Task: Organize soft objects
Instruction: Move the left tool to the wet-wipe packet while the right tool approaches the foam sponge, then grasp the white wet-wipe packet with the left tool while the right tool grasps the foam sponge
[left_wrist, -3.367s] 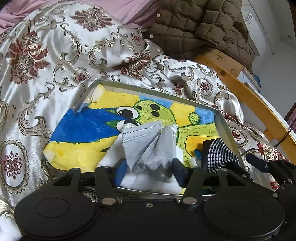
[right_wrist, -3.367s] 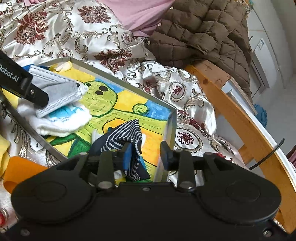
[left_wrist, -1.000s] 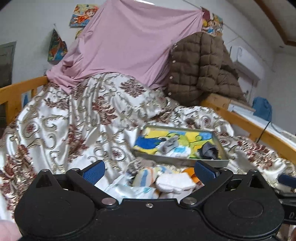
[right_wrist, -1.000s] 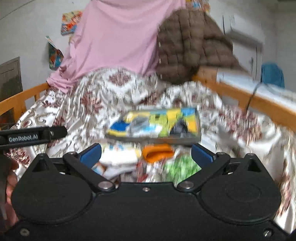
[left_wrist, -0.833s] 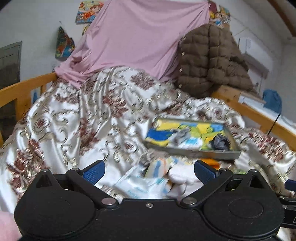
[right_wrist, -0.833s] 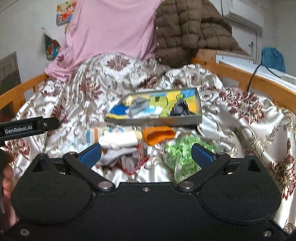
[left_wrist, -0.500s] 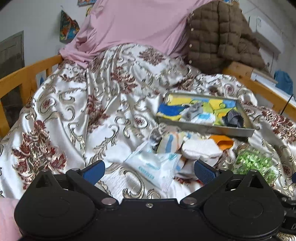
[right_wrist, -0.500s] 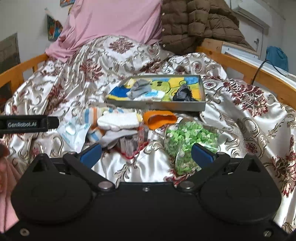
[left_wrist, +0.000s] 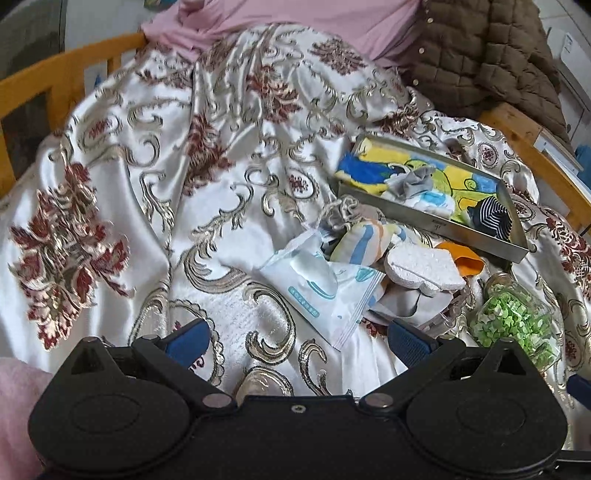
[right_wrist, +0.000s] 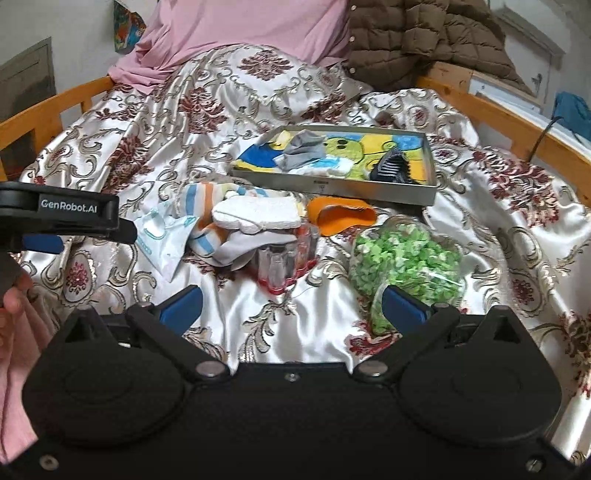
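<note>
A metal tray (right_wrist: 332, 186) with a cartoon picture rests on the bed and holds a grey face mask (right_wrist: 303, 146), a white and blue sock (right_wrist: 325, 166) and a dark striped sock (right_wrist: 393, 164). In front of the tray lies a heap: a white sock (right_wrist: 258, 216), a striped sock (right_wrist: 201, 197), an orange cloth (right_wrist: 340, 218) and a tissue pack (left_wrist: 325, 291). My left gripper (left_wrist: 299, 338) is open above the quilt, just short of the tissue pack. My right gripper (right_wrist: 291, 302) is open and empty, near the heap.
A clear bag of green bits (right_wrist: 406, 258) and a clear plastic box with a red edge (right_wrist: 284, 258) lie beside the heap. The bed has a patterned satin quilt (left_wrist: 166, 166), wooden rails (right_wrist: 48, 110), a brown quilted jacket (right_wrist: 424, 40) and a pink sheet (right_wrist: 240, 26) at the back.
Both grippers let go of the mask and the striped sock in the tray, opened and drew back. Since then both views have tilted down toward the heap on the quilt.
</note>
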